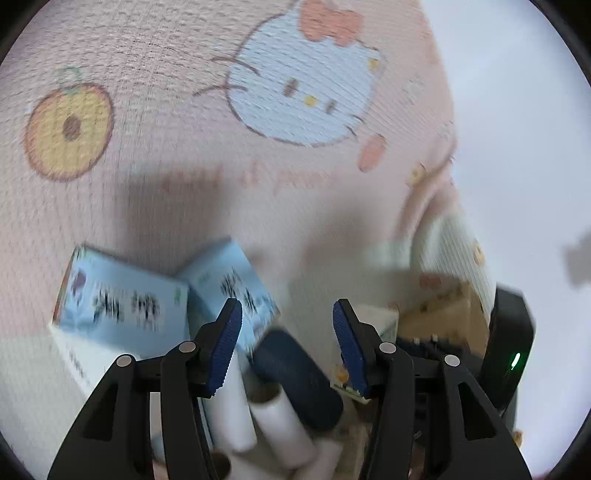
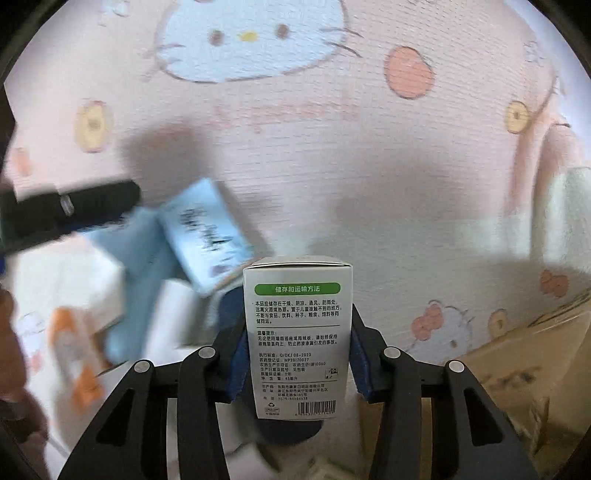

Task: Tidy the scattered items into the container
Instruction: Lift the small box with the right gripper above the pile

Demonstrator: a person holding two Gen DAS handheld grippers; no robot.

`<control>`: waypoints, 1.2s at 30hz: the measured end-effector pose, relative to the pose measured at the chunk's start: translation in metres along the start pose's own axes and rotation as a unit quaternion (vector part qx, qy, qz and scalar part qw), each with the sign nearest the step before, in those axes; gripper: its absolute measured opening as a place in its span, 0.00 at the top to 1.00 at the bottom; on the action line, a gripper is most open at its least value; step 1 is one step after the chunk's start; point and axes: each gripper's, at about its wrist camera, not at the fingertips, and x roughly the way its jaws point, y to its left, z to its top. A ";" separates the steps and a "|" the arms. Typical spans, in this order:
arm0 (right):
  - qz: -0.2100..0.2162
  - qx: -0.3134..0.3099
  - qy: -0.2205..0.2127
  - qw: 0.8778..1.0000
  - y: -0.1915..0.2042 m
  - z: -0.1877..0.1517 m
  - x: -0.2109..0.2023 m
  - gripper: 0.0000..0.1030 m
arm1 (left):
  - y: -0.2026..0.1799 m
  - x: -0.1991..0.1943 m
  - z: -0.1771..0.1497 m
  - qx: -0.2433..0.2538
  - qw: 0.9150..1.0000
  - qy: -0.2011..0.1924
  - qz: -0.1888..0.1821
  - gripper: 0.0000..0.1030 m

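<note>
Underneath everything, a pink woven cloth (image 1: 184, 192), printed with a pale blue cartoon cat face (image 1: 303, 85) wearing a peach bow (image 1: 328, 22). To the left of the face, a round orange fruit print (image 1: 68, 129) with a green stalk. Below the face, faint pink lettering (image 1: 251, 181), too blurred to read. Near the cloth's right edge, a plain peach spot (image 2: 408, 72). Beyond that edge, a bare white surface (image 1: 517, 129) with a grey shadow (image 1: 580, 258).
</note>
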 end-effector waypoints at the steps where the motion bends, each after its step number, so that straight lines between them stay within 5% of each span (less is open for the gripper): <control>1: 0.029 0.010 0.003 1.000 0.009 -0.001 -0.006 0.57 | -0.002 -0.003 -0.005 0.005 1.000 0.005 -0.003 0.46; 4: 0.079 0.018 0.021 0.996 0.002 -0.014 0.005 0.57 | -0.005 -0.009 -0.023 0.008 1.000 0.013 -0.015 0.45; 14: 0.109 -0.028 0.033 0.993 0.018 -0.038 0.037 0.57 | 0.005 0.023 -0.056 -0.026 0.997 0.073 -0.016 0.45; 21: 0.140 -0.065 0.010 0.988 0.027 -0.042 0.039 0.57 | -0.011 0.027 -0.060 0.022 0.996 0.087 -0.020 0.45; 25: 0.131 -0.075 0.010 0.989 0.028 -0.043 0.040 0.57 | -0.011 0.037 -0.062 0.033 0.993 0.110 0.021 0.45; 29: 0.122 -0.074 0.018 0.990 0.028 -0.048 0.041 0.55 | -0.009 0.038 -0.069 0.021 0.993 0.115 -0.006 0.59; 36: 0.077 -0.049 0.039 0.995 0.013 -0.072 0.026 0.37 | -0.007 0.038 -0.074 0.015 0.994 0.109 -0.007 0.59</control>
